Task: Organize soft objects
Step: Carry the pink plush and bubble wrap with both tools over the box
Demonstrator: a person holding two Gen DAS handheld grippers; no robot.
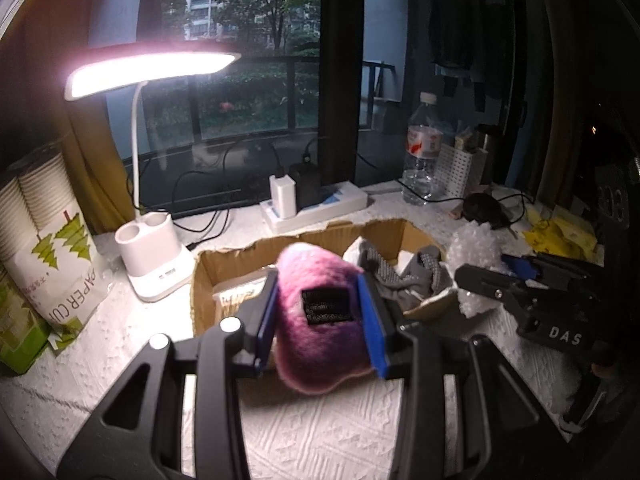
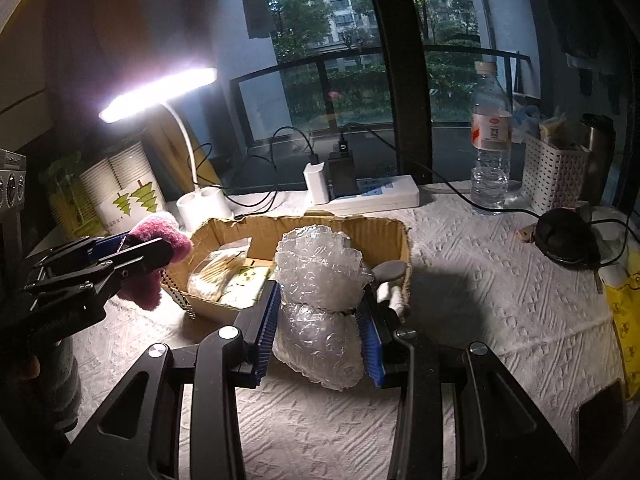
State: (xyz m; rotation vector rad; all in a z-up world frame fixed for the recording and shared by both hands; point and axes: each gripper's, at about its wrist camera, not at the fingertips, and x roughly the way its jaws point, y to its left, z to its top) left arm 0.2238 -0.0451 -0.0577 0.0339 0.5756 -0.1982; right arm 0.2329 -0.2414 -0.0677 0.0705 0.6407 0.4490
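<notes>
My left gripper (image 1: 320,316) is shut on a pink-purple plush toy (image 1: 316,340) with a black label, held just in front of the open cardboard box (image 1: 240,256). In the right wrist view the same plush toy (image 2: 160,236) and left gripper (image 2: 132,256) hover at the box's left end, a bead chain dangling below. My right gripper (image 2: 320,320) is shut on a wad of clear bubble wrap (image 2: 320,272), held before the cardboard box (image 2: 304,226). Grey socks (image 1: 400,276) and packets lie inside the box. The right gripper (image 1: 480,280) shows at right in the left wrist view.
A lit white desk lamp (image 1: 156,256) stands left of the box, paper cups (image 1: 44,232) beside it. Behind are a power strip (image 1: 320,204) with chargers, a water bottle (image 2: 490,140), a white basket (image 2: 556,176) and a black round object (image 2: 564,236) with cables.
</notes>
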